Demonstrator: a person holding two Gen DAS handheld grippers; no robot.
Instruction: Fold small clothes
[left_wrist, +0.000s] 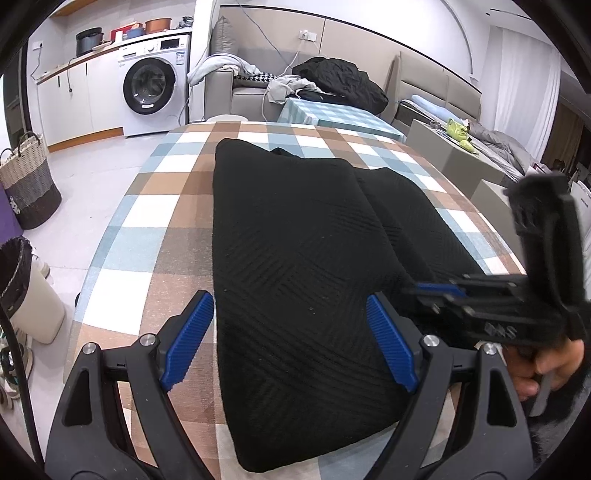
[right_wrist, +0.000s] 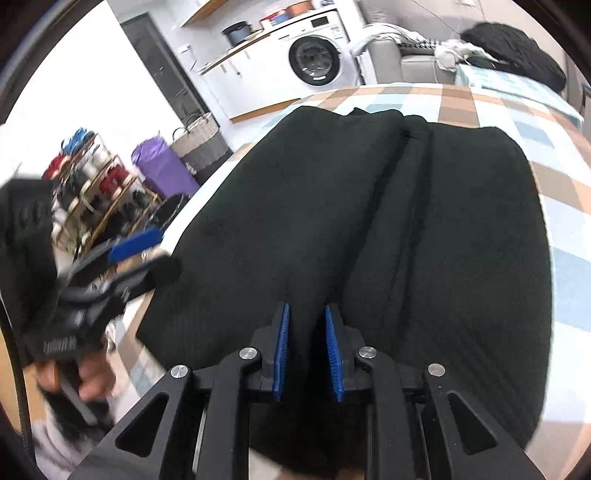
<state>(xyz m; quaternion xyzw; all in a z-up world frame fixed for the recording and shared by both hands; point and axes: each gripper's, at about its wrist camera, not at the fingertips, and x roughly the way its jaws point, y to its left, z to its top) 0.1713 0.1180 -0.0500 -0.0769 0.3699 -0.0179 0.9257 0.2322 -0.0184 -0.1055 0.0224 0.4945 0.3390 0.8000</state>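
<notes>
Nearest in my left wrist view: left gripper, jaws spread wide, blue pads standing either side of the near end of the black garment. I see no pad pressing on the cloth; nothing held.

Right wrist view: right gripper, jaws nearly together with a narrow gap. Black cloth of the garment fills that gap, at the fold line where two layers meet. I cannot tell whether the pads actually pinch it.

From the left view the right gripper shows at the garment's right edge, low over the cloth, with a hand on its grip. From the right view the left gripper appears blurred at the garment's left side, a hand under it.

Garment: lies on the checked tablecloth, folded lengthwise into a long strip, one panel overlapping another, with a seam or ridge running away from me. It reaches from the near table edge to about the middle of the table.

Beyond the table: a second, blue-checked surface with a black heap behind it on a sofa. Farther left, a washer under a counter, and a woven basket on the floor. A bin stands left of the table.
</notes>
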